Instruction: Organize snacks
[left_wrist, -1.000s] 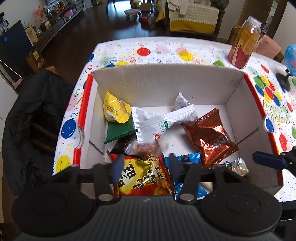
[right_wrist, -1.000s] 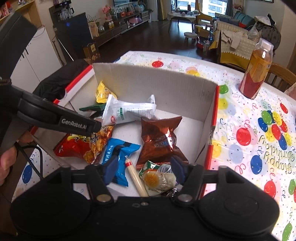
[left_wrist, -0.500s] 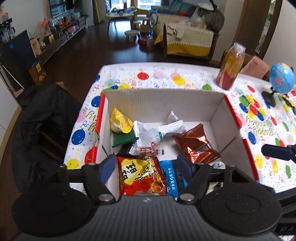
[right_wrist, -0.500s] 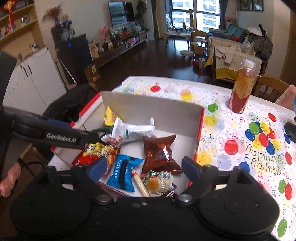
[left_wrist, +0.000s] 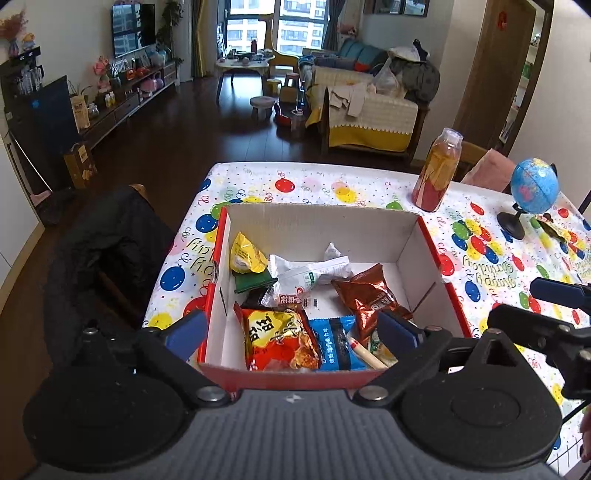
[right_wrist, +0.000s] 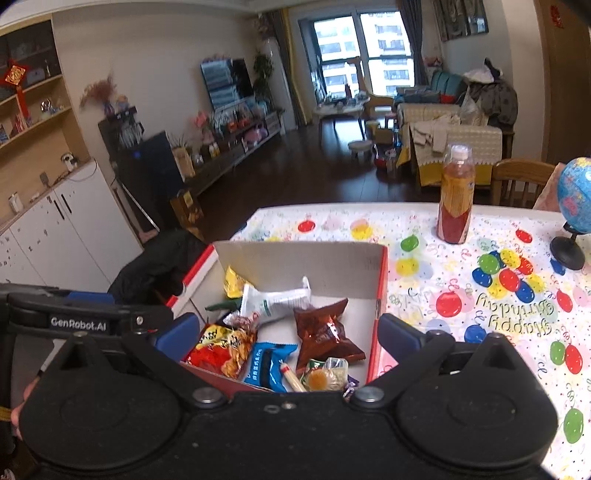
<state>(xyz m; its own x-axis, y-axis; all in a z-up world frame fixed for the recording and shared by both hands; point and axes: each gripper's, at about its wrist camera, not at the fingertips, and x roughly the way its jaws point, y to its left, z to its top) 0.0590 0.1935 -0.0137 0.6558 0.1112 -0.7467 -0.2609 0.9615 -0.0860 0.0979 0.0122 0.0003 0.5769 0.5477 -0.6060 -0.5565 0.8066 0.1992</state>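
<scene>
A red-sided cardboard box (left_wrist: 321, 218) (right_wrist: 295, 258) sits on the balloon-print table and holds several snacks. Among them are a red-yellow chips bag (left_wrist: 277, 339) (right_wrist: 221, 347), a blue packet (left_wrist: 336, 343) (right_wrist: 269, 362), a brown foil bag (left_wrist: 369, 299) (right_wrist: 325, 332), a white packet (left_wrist: 310, 271) (right_wrist: 273, 299) and a yellow packet (left_wrist: 245, 256). My left gripper (left_wrist: 291, 328) hovers above the box's near edge. Its jaws are opening and grip nothing. My right gripper (right_wrist: 288, 332) hovers over the near right corner, jaws also opening and empty.
A bottle of orange drink (left_wrist: 437, 173) (right_wrist: 456, 195) and a small globe (left_wrist: 533, 188) stand on the table beyond the box. A loose wrapper (left_wrist: 554, 229) lies at the far right. A chair draped in a black jacket (left_wrist: 103, 251) stands left of the table.
Both grippers have risen and pulled back from inside the box, and their jaws have spread much wider. The snacks stay lying in the box.
</scene>
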